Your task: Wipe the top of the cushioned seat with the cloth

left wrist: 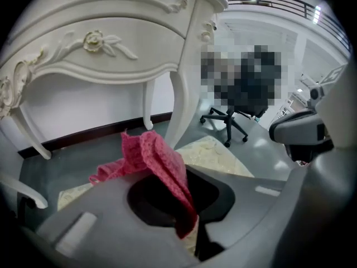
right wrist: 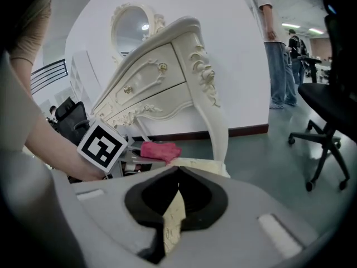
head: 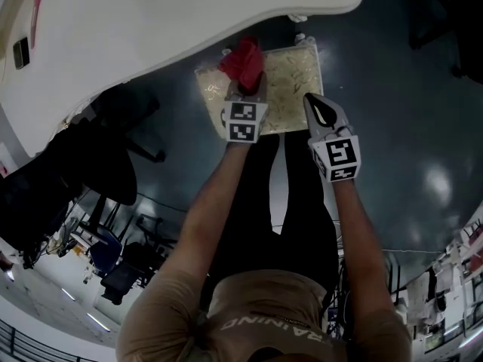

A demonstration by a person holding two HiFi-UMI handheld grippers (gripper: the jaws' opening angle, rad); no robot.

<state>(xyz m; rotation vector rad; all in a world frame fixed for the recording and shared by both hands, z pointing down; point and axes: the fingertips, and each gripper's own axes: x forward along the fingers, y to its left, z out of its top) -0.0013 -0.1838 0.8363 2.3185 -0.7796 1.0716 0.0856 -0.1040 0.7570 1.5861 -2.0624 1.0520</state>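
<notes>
The cushioned seat [head: 290, 89] is a cream, patterned square pad just in front of the white table. A red cloth [head: 243, 62] lies bunched at its far left corner, and my left gripper [head: 245, 90] is shut on it. In the left gripper view the pink-red cloth [left wrist: 159, 166] hangs folded between the jaws above the seat [left wrist: 215, 152]. My right gripper [head: 318, 108] hovers over the seat's near right part, shut and holding nothing. In the right gripper view its tips [right wrist: 178, 169] meet over the cushion [right wrist: 203, 164], with the cloth [right wrist: 160, 149] and the left gripper's marker cube [right wrist: 102, 146] beyond.
A white ornate dressing table [head: 151, 21] stands over the seat's far side, with its curved leg [right wrist: 217, 121] beside the cushion. Black office chairs [head: 98, 157] [right wrist: 329, 110] stand to the left and right on the dark floor. A person [right wrist: 276, 49] stands in the background.
</notes>
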